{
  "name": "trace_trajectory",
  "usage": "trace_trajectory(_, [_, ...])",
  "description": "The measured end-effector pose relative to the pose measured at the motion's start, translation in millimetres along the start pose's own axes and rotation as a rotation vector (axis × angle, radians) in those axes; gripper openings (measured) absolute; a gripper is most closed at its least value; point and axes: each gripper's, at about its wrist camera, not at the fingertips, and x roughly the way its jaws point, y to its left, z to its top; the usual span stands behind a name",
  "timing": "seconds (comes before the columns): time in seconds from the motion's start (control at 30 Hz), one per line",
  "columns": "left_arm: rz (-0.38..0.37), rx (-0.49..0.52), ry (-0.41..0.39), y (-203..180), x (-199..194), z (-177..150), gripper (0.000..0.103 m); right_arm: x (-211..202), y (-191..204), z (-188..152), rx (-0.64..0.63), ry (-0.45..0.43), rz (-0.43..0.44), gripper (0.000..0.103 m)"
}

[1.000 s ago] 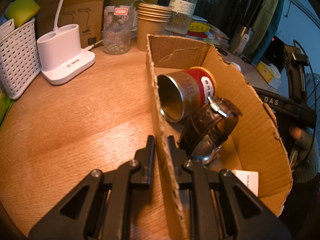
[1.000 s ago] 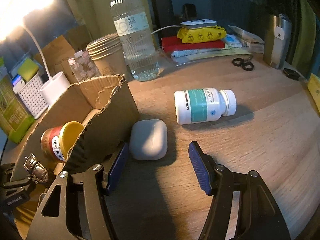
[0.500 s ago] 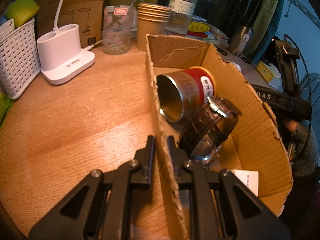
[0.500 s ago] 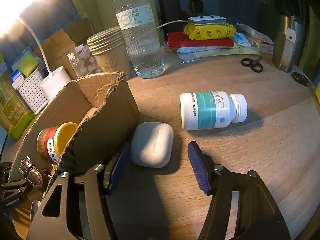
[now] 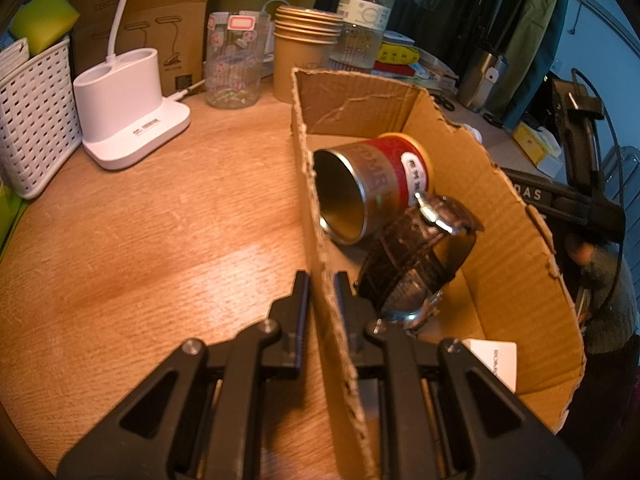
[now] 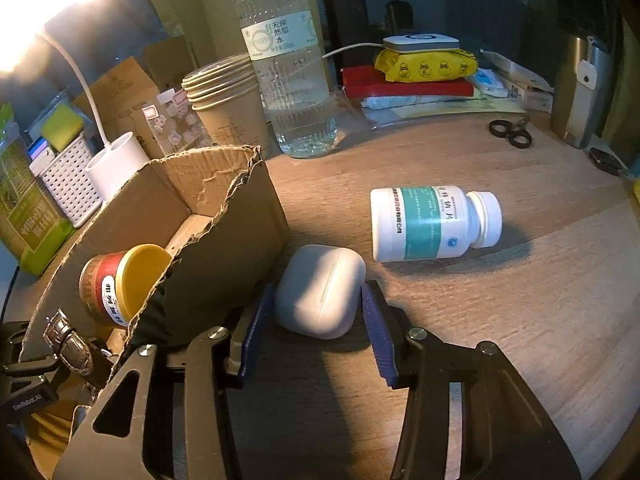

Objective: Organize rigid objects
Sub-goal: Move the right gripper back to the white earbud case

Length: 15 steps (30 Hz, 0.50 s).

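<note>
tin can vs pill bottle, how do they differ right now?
Place: the tin can lies inside the cardboard box, next to a watch; the pill bottle lies on the bare table outside it.
Look: the can is metal with a red label and a yellow end; the bottle is white plastic with a teal label.
Closure: the can's near end looks open; the bottle is capped.
Shared: both lie on their sides.

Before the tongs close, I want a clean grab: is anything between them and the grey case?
Nothing visible. The grey case lies between the closing right tongs, gaps on both sides. The cardboard box wall stands just left; the pill bottle lies clear beyond.
</note>
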Motion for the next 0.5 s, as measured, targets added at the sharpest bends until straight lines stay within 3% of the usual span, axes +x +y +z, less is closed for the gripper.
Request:
trace_trajectory(0.1, [0.0,0.0,0.0,0,0,0,0.014,-5,-2,-3,0.005,-0.013,-0.016,0.046])
trace_trajectory(0.17, [0.0,0.0,0.0,0,0,0,0.014,-13,-6,-5,0.027,-0.051,-0.015,0.03])
trace_trajectory(0.23, [0.0,0.0,0.0,0,0,0,0.014,-22,-12,-4,0.059,-0.065,-0.011,0.006])
trace_trajectory(0.33, [0.0,0.0,0.0,0,0,0,0.014,-21,-11,-5,0.027,-0.044,-0.061,0.006])
trace_trajectory(0.5, [0.0,0.0,0.0,0,0,0,0.014,-13,-2,-5,-0.003,-0.029,-0.043,0.009])
